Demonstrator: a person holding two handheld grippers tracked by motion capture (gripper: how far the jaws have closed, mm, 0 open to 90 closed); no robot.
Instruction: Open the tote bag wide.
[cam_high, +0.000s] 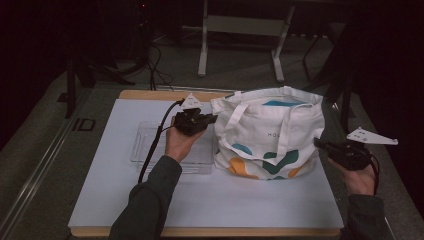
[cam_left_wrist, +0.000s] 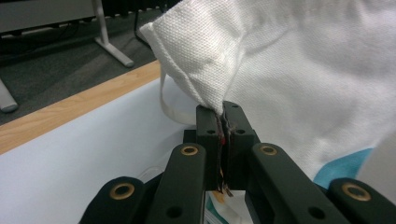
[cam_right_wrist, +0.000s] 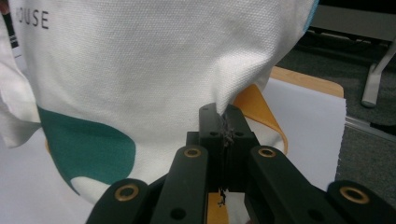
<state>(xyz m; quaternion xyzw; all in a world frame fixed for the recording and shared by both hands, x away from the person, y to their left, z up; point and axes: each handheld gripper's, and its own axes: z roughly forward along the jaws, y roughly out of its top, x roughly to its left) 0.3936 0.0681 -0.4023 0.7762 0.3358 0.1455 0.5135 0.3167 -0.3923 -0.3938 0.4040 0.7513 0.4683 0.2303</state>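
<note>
A white canvas tote bag with teal and orange shapes stands upright on the white table sheet, its mouth open and its handles hanging down the front. My left gripper is shut on the bag's upper left corner; in the left gripper view the cloth is pinched between the black jaws of the left gripper. My right gripper is shut on the bag's right side edge. In the right gripper view, the right gripper clamps a fold of the white fabric.
A clear plastic tray lies on the sheet left of the bag, under my left hand. The table's wooden edge shows at the back. Beyond it stand a desk frame's legs and loose floor cables.
</note>
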